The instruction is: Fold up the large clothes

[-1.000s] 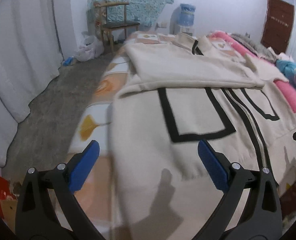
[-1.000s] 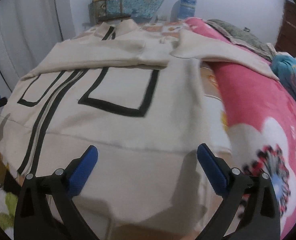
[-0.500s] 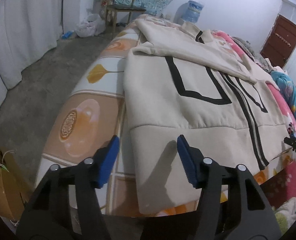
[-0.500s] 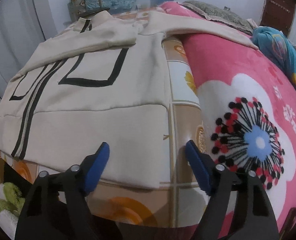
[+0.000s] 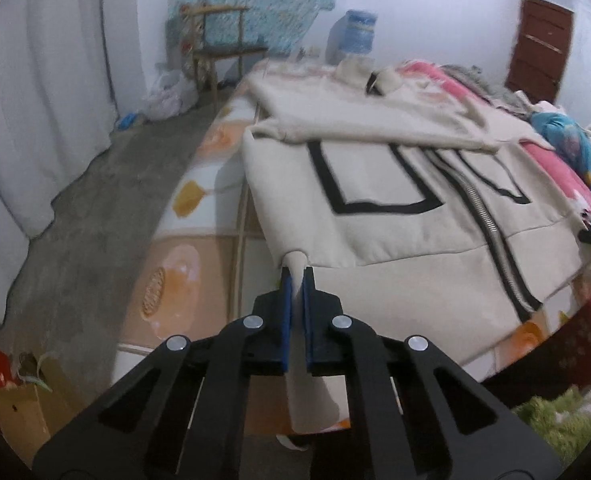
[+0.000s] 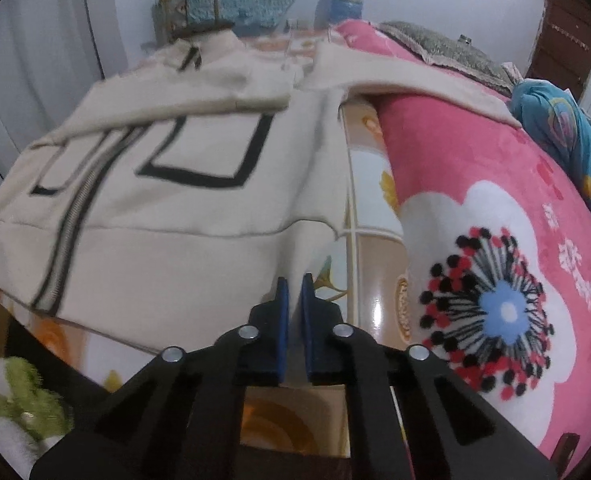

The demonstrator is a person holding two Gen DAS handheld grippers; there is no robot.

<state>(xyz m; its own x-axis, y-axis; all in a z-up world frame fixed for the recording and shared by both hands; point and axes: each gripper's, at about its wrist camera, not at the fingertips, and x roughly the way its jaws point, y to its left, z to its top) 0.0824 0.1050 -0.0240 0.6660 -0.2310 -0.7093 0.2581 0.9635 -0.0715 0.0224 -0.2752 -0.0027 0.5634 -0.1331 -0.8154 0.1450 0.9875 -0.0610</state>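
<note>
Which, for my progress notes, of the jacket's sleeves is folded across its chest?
The sleeve nearer the left gripper; the other sleeve lies stretched over the pink blanket.

The cream jacket (image 5: 407,216) is thick, matt fleece cloth with a metal zipper (image 5: 480,207). The bed sheet (image 6: 379,280) beneath looks smooth and glossy. The pink blanket (image 6: 475,184) is plush. The floor (image 5: 95,216) is rough bare concrete; the chair (image 5: 215,36) is wood.

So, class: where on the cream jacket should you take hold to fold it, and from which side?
Grip the cream jacket at its two bottom hem corners, coming from the bed's near edge: the hem overhangs there. The left gripper and right gripper already pinch them.
</note>
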